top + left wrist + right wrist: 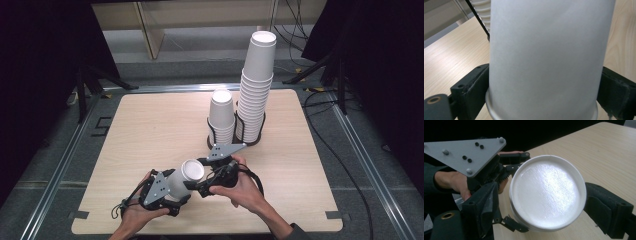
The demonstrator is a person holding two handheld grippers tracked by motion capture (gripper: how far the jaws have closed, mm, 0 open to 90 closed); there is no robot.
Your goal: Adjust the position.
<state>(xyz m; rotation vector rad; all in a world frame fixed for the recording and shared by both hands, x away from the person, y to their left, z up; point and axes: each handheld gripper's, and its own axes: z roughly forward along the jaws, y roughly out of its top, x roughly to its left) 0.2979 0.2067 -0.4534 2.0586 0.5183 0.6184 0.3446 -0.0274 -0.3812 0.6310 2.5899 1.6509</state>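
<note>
The white paper cup [546, 60] lies clamped across its wall between the closed jaws of the left gripper [161, 189], long axis tipped base-first toward the cup stacks [255, 95], while the right gripper [534, 202], jaws wide, brackets that base [547, 192]; contact cannot be confirmed.

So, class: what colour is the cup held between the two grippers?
White; the cup shows best in the right gripper view.

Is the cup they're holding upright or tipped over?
Tipped: the cup lies sideways in the left gripper, base facing the right gripper.
</note>
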